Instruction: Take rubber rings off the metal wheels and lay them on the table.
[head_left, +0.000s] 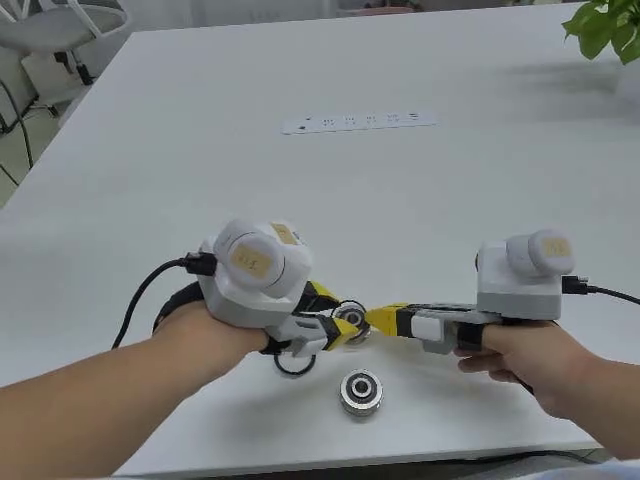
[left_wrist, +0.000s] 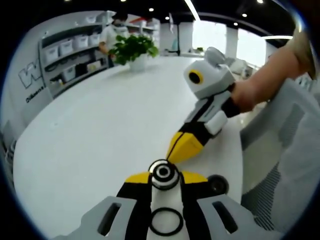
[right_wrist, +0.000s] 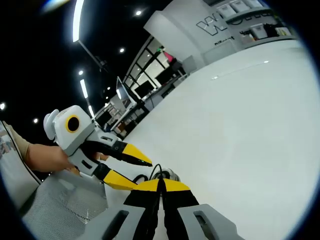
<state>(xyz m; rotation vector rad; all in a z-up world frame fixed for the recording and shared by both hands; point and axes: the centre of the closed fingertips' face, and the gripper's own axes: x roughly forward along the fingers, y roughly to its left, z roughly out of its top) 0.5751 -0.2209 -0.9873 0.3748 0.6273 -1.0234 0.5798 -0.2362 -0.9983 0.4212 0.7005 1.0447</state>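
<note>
The near edge of the table (head_left: 300, 200) runs just under both my wrists, so there is little room toward me. To either side and ahead the white top lies open. Closest to the edge lies a second wheel (head_left: 361, 391), silver with a dark band round its rim. It lies flat with its bore pointing straight up, and it sits apart from both claws. Just beside it, toward my left hand, a loose black rubber ring (head_left: 293, 366) lies flat on the table, partly under my left claw (head_left: 332, 328). In the left gripper view it sits low between the jaws. My left claw is clamped on a wheel (head_left: 350, 317), held just above the table near the edge. This wheel is small and round, with light and dark circles around a centre bore. Its flat face is turned to the left gripper camera, so its axle line runs roughly back along my jaws, not across them. My right claw (head_left: 386, 318) comes in from the right with its yellow tips pressed together, their point touching the wheel's rim. A thin black line shows at those tips, but I cannot tell whether it is a ring. Well beyond lies a power strip (head_left: 358, 122). A potted plant (head_left: 605, 25) stands at the far right corner, and a chair (head_left: 60, 25) at the far left.
</note>
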